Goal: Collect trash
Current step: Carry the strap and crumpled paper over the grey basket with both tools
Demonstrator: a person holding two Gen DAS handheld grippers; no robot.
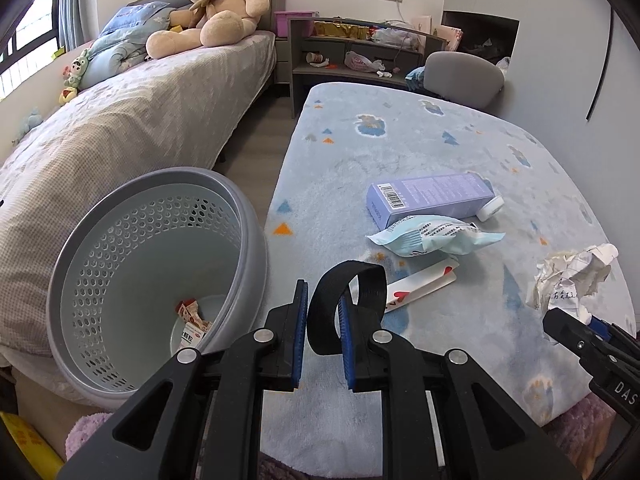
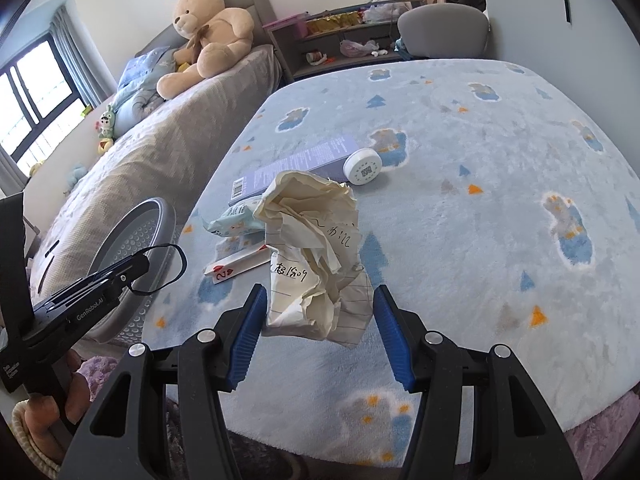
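Observation:
My left gripper (image 1: 323, 296) is shut on a black strap loop (image 1: 352, 300), just right of the tilted grey perforated waste basket (image 1: 160, 280). A few small packets (image 1: 192, 316) lie in the basket's bottom. My right gripper (image 2: 320, 292) is shut on a crumpled ball of lined paper (image 2: 316, 256), held slightly above the light blue rug (image 2: 480, 200). On the rug lie a purple box (image 1: 428, 196), a white round cap (image 1: 492, 208), a pale blue wrapper (image 1: 432, 236) and a playing card (image 1: 420, 284). In the right wrist view my left gripper (image 2: 132, 276) and the strap loop (image 2: 160, 268) hang over the basket (image 2: 152, 232).
The basket leans against a bed (image 1: 120, 132) carrying a big teddy bear (image 1: 216, 4). At the far end stand a grey shelf desk (image 1: 360, 52) with clutter and a grey chair (image 1: 464, 76). A strip of wooden floor (image 1: 264, 128) runs between bed and rug.

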